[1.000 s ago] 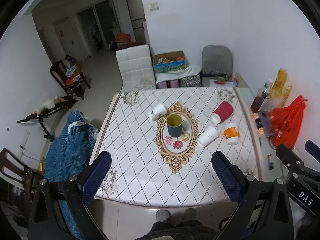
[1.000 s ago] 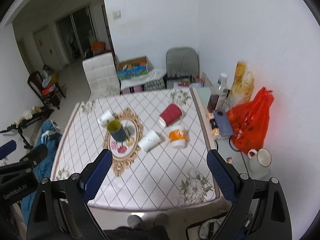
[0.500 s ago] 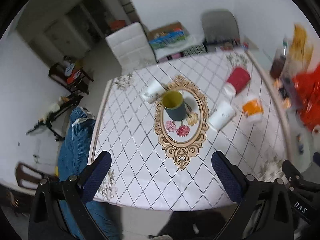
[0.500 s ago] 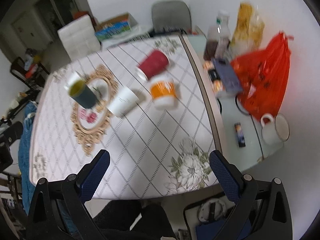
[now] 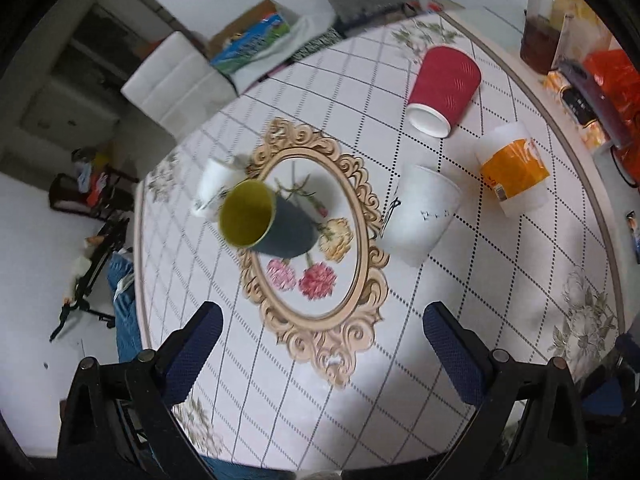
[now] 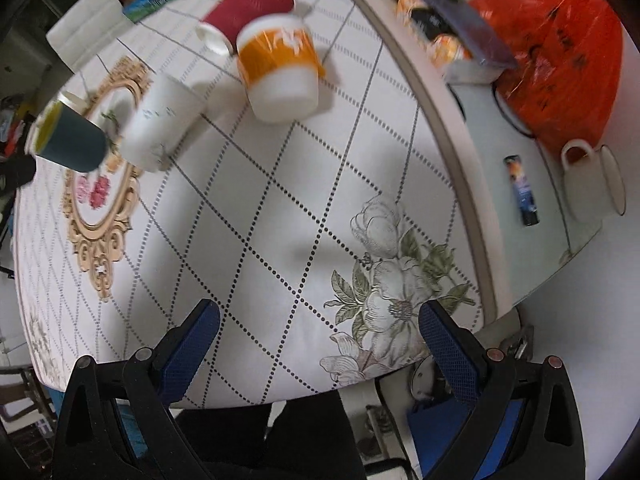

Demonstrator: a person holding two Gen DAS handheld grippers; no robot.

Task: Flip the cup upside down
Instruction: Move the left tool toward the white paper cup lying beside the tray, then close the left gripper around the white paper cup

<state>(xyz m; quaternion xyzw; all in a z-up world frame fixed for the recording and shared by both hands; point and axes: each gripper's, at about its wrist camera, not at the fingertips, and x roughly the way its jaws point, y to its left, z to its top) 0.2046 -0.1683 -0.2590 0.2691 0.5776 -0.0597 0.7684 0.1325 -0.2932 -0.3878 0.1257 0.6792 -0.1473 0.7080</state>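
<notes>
dark cup (image 5: 276,222) with yellow inside stands mouth up on the oval mat (image 5: 316,312), at its far left part, on the quilted table (image 5: 500,304). a small white cup (image 5: 214,186) lies just behind it at the mat's edge. right of the mat a white cup (image 5: 420,216) lies on its side; further right an orange-banded cup (image 5: 514,174) stands mouth down; beyond them a red cup (image 5: 446,86) lies on its side. left gripper (image 5: 320,332) hangs above the mat's near end, jaws wide, holding nothing. right gripper (image 6: 318,330) hangs over the table's near right corner, jaws wide, holding nothing. an orange bag (image 6: 560,52) and a white mug (image 6: 592,184) sit on the side surface.
</notes>
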